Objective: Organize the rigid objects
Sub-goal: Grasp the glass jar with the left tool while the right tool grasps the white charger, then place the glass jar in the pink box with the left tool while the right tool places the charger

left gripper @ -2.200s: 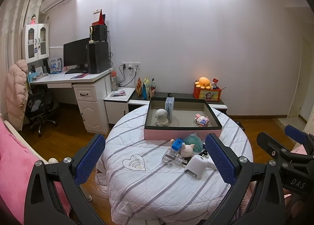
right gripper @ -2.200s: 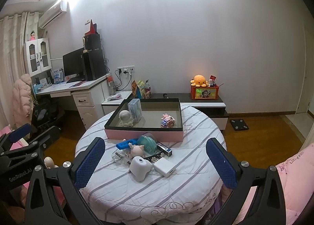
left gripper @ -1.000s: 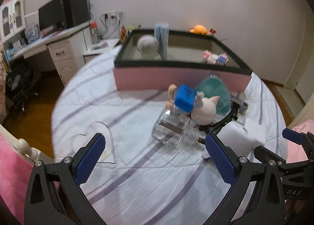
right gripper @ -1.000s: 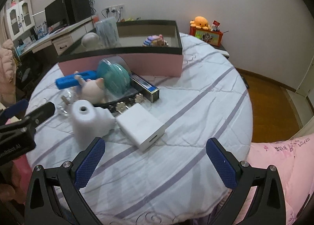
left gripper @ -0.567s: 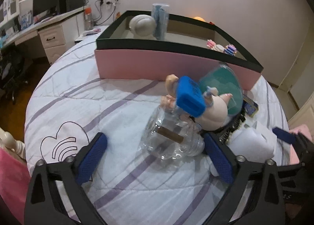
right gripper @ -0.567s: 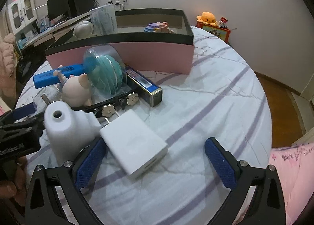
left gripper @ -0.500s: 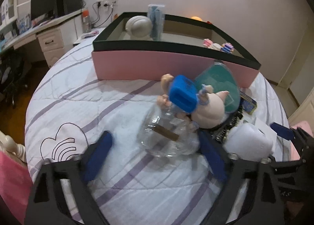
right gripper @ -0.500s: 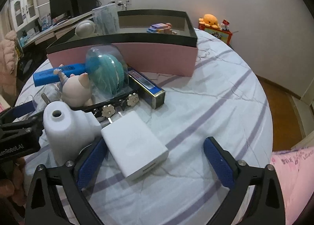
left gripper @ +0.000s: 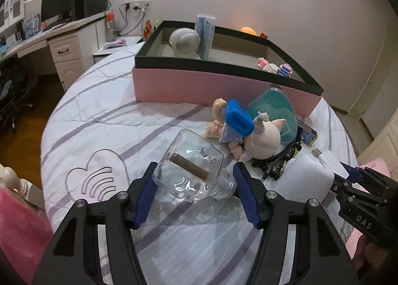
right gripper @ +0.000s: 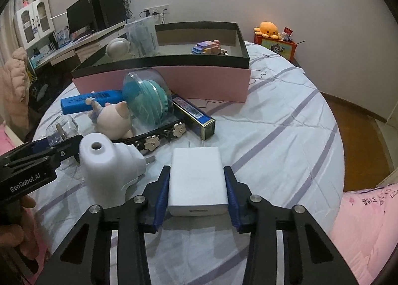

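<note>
Between each pair of jaws lies one thing, ready for lifting.
Left gripper point(left gripper: 195, 194) closes around the glass bottle point(left gripper: 192, 175) lying crosswise; right gripper point(right gripper: 197, 194) clamps the white charger point(right gripper: 197, 182) lying lengthwise.

Two matte-black handheld grippers: left gripper point(left gripper: 194, 194) and right gripper point(right gripper: 197, 194), each with skeletal, cut-out arms, silver round screws at the joints and ribbed blue pads point(right gripper: 160, 191). White lettering "GenRobot.AI" on one body, "DAS" on the other. Bare skin of a hand point(right gripper: 23, 213) at the frame edge.
</note>
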The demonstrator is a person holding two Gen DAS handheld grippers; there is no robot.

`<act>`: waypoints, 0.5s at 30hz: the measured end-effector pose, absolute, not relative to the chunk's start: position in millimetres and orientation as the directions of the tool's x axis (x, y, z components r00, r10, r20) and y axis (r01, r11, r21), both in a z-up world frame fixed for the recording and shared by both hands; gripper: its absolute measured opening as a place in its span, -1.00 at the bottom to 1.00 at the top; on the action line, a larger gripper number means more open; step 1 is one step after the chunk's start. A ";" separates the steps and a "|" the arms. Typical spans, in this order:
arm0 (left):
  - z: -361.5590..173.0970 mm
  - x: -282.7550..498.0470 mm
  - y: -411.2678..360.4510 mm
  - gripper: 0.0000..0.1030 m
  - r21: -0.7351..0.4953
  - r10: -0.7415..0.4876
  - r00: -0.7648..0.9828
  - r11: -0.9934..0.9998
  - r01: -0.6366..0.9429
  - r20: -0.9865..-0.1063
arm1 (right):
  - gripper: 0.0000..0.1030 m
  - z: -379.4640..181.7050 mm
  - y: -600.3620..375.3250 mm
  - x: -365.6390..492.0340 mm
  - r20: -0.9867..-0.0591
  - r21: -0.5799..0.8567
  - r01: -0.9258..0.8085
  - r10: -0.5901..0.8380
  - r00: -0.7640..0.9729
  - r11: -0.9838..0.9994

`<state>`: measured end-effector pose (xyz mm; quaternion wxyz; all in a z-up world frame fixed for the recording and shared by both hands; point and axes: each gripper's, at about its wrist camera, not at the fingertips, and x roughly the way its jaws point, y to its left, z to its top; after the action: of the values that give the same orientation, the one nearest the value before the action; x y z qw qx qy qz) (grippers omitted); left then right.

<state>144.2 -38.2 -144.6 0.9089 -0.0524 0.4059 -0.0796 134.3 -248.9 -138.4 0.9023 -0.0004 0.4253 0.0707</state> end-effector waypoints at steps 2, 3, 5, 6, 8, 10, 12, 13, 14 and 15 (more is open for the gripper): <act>-140.7 140.8 -36.3 0.20 -0.156 -0.182 0.665 0.983 0.100 -0.724 | -0.20 -135.4 -248.3 131.7 -0.764 0.073 -0.131 0.140 0.629 0.989; -138.0 139.0 -35.1 0.20 -0.154 -0.180 0.671 0.983 0.099 -0.719 | -0.20 -133.7 -247.9 130.7 -0.762 0.082 -0.134 0.148 0.630 0.988; -133.3 136.5 -32.7 0.20 -0.153 -0.179 0.679 0.983 0.099 -0.712 | -0.20 -131.1 -246.6 128.6 -0.760 0.078 -0.134 0.146 0.634 0.988; -130.2 134.8 -30.8 0.20 -0.152 -0.177 0.684 0.984 0.098 -0.707 | -0.20 -129.6 -246.1 127.6 -0.758 0.085 -0.137 0.153 0.634 0.987; -123.8 131.5 -28.6 0.20 -0.142 -0.170 0.696 0.985 0.098 -0.698 | -0.20 -125.6 -245.5 125.8 -0.754 0.095 -0.139 0.162 0.637 0.986; -115.9 129.1 -23.8 0.20 -0.143 -0.170 0.707 0.985 0.098 -0.686 | -0.20 -119.4 -243.1 124.0 -0.746 0.090 -0.143 0.161 0.646 0.986; -106.6 128.0 -20.0 0.20 -0.140 -0.168 0.720 0.985 0.099 -0.673 | -0.20 -112.0 -241.6 123.8 -0.737 0.089 -0.149 0.166 0.656 0.985; -102.4 128.0 -17.8 0.20 -0.142 -0.170 0.725 0.985 0.099 -0.668 | -0.20 -107.8 -241.0 123.8 -0.731 0.091 -0.153 0.170 0.661 0.984; -96.3 129.2 -16.1 0.20 -0.146 -0.173 0.730 0.984 0.102 -0.661 | -0.20 -101.4 -240.5 124.5 -0.723 0.096 -0.159 0.179 0.668 0.983; -91.1 130.2 -14.7 0.20 -0.145 -0.174 0.736 0.984 0.104 -0.654 | -0.20 -97.0 -240.5 126.1 -0.717 0.099 -0.163 0.183 0.673 0.982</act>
<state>130.2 -14.7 -91.1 0.9304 -0.0496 0.3553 -0.0747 126.1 -240.5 -97.0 0.9145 0.0132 0.3932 0.0946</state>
